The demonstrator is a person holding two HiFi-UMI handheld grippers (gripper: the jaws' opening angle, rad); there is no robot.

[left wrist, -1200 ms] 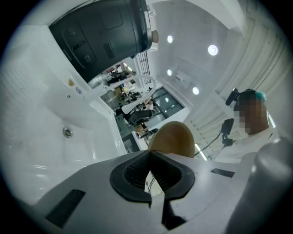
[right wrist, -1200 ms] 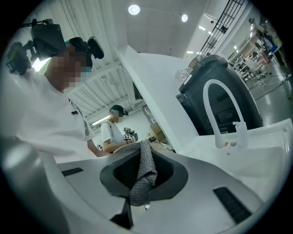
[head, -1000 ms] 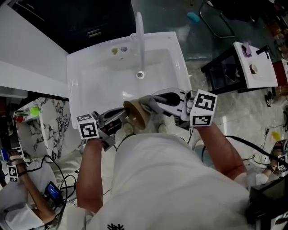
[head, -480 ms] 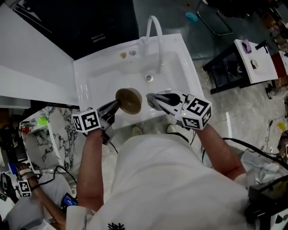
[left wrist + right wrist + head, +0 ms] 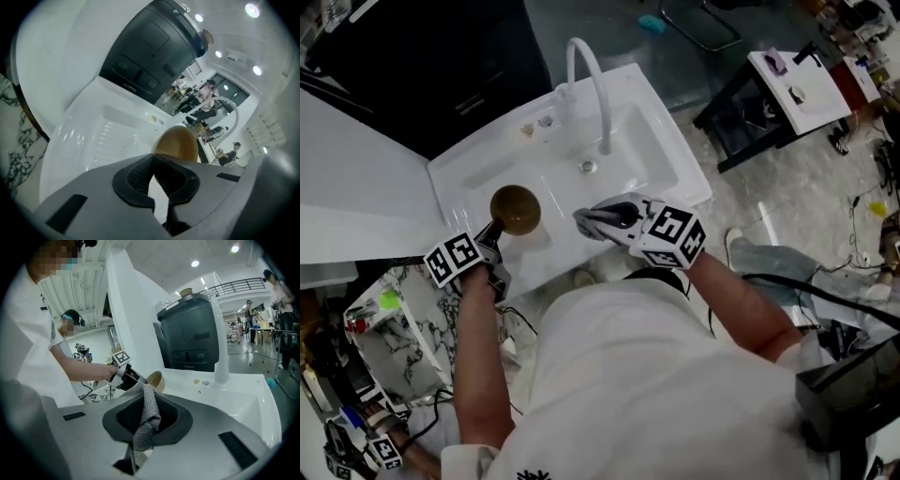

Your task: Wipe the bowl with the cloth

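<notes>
- The left gripper [image 5: 494, 228] is seen at 7 o'clock of the brown bowl [image 5: 516, 208]. Its jaws are pressed together on the bowl's rim. Black-and-white square markers are borne on its cube [image 5: 452, 260].
- The bowl is held over the left part of the white sink [image 5: 652, 155], at 8 o'clock of the drain [image 5: 588, 167].
- The grey cloth [image 5: 147, 418] is pinched in the jaws of the right gripper [image 5: 589, 218], at 3 o'clock of the bowl and apart from it.
- The white faucet [image 5: 586, 80] is seen at 12 o'clock of the cloth.
</notes>
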